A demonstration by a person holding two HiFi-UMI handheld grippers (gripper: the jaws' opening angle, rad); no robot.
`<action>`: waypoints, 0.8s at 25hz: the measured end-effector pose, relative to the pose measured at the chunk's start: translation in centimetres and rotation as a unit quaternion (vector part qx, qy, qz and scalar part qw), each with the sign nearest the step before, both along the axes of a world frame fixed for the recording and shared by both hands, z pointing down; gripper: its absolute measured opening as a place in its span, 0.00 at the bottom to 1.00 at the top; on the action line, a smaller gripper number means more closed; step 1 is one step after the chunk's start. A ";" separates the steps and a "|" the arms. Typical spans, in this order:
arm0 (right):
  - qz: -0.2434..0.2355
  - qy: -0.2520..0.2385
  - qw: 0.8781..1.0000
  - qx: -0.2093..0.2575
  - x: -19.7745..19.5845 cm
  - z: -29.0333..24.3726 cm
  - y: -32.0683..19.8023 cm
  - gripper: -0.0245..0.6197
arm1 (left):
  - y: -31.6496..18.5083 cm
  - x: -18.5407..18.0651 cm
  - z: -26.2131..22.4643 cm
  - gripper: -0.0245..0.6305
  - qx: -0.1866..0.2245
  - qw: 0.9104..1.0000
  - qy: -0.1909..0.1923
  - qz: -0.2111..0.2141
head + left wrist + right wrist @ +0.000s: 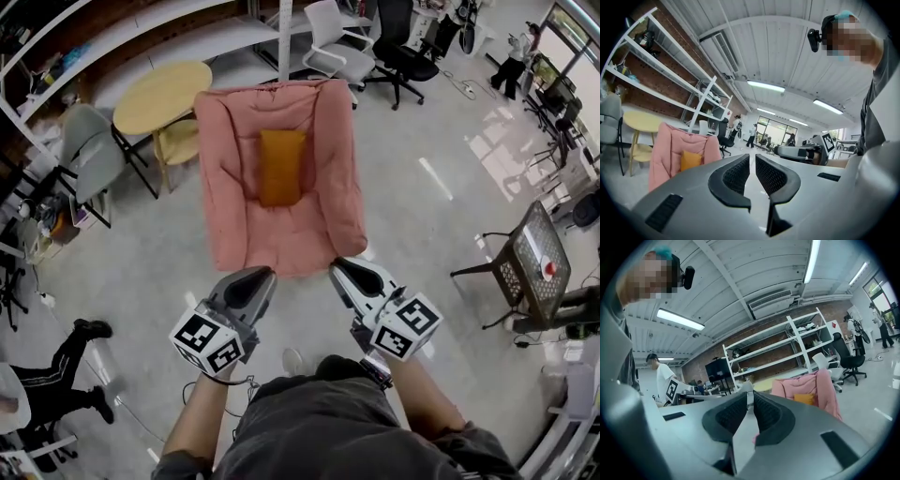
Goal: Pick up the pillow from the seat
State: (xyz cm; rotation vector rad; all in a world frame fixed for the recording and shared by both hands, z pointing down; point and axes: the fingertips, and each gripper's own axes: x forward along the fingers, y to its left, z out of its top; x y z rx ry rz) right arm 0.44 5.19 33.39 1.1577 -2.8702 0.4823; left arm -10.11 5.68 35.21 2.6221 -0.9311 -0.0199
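An orange pillow (281, 167) lies upright in the middle of a pink padded seat (230, 216). Both grippers hover side by side just short of the seat's front edge, pointing toward it and clear of the pillow. My left gripper (262, 275) shows a narrow gap between its pads (737, 174) with nothing in it. My right gripper (338, 268) is shut and empty. In the left gripper view the pillow (690, 160) and seat (663, 152) sit far off to the left. From the right gripper view, pillow (804, 399) and seat (827, 392) stand to the right.
A round yellow table (161, 94) and a grey chair (89, 150) stand left of the seat. Office chairs (333, 42) are behind it, and a black mesh chair (530, 258) is at the right. A person's legs (66, 366) stretch out at the lower left.
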 end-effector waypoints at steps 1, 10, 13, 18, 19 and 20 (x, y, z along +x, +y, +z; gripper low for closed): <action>0.002 0.000 1.000 -0.002 -0.2 0.2 -1.2 0.05 | -1.1 -0.3 0.1 0.09 -0.001 1.000 -0.001 -0.001; -0.001 0.003 1.000 -0.018 -0.5 3.3 -13.4 0.05 | -11.7 -0.4 3.2 0.16 -0.021 1.000 -0.017 -0.012; -0.008 0.005 0.999 -0.032 -0.7 5.3 -18.2 0.05 | -16.2 -0.2 4.5 0.17 -0.029 0.999 -0.022 -0.019; -0.021 0.009 0.997 -0.068 -0.1 8.2 -27.6 0.10 | -25.1 0.7 6.4 0.19 -0.056 0.997 -0.039 -0.031; -0.023 0.009 0.997 -0.075 0.1 8.7 -29.5 0.14 | -26.8 0.9 6.8 0.19 -0.062 0.997 -0.042 -0.033; -0.025 0.010 0.996 -0.081 0.3 9.3 -31.3 0.16 | -28.5 1.0 7.2 0.20 -0.068 0.996 -0.044 -0.036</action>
